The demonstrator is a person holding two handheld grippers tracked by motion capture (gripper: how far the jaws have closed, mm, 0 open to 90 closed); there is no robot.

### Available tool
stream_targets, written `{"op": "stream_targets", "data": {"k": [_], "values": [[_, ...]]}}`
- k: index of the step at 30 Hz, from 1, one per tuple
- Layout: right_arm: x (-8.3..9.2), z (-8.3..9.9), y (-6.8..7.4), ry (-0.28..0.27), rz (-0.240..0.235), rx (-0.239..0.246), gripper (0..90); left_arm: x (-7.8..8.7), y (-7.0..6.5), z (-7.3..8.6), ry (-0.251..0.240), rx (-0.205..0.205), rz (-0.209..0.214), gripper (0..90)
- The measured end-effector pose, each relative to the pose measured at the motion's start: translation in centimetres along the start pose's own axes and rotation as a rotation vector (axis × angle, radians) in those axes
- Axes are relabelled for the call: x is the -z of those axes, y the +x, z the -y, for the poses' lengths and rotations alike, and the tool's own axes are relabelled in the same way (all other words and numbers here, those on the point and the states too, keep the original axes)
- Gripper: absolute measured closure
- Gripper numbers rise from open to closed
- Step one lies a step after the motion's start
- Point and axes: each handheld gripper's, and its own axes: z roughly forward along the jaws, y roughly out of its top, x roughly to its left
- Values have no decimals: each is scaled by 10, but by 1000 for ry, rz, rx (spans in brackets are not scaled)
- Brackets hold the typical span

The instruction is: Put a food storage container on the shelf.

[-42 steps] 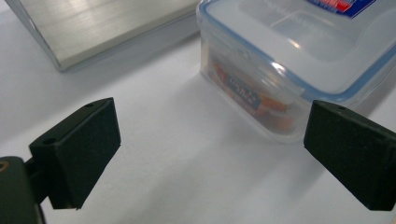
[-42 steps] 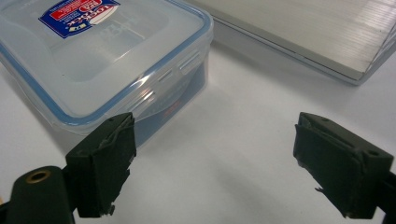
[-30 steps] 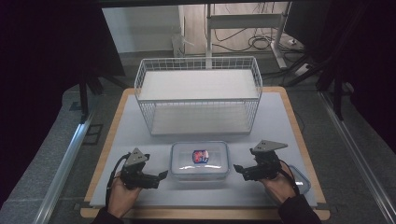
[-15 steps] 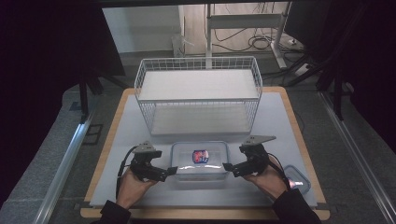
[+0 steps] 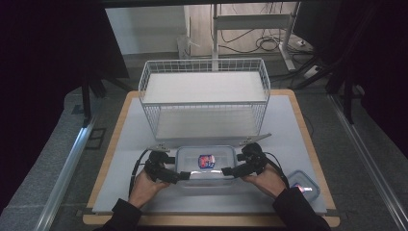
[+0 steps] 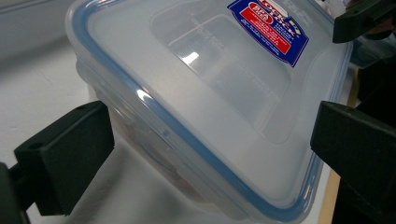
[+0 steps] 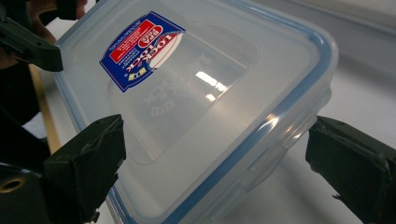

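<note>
A clear plastic container [image 5: 206, 163] with a blue-sealed lid and a red and blue sticker lies on the white table near the front edge. My left gripper [image 5: 179, 176] is at its left end and my right gripper [image 5: 230, 171] at its right end, both open. In the left gripper view, the container [image 6: 210, 93] sits between the wide-spread jaws of the left gripper [image 6: 210, 158]. In the right gripper view, the container [image 7: 196, 102] likewise lies between the jaws of the right gripper [image 7: 215, 172], close to a side latch. It rests flat on the table.
A white wire basket [image 5: 204, 96] with a shelf stands just behind the container. A smaller lidded container [image 5: 303, 185] lies at the front right, beside the right forearm. The table [image 5: 288, 125] has a wooden rim.
Both grippers have moved inward from the sides, and their jaws now straddle the container's two ends. The container has stayed in place.
</note>
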Motion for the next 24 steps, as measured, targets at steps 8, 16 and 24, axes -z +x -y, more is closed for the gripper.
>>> {"op": "stream_targets", "data": {"k": [8,16,24], "values": [[4,3,1,25,-49,-34,132,5,-14,2,-2,-49,-57,36],[18,18,15,-34,-19,-39,282,21,-30,17,-84,-37,-97,228],[28,27,16,-74,-43,-69,403,28,-34,28,-134,5,-82,358]]}}
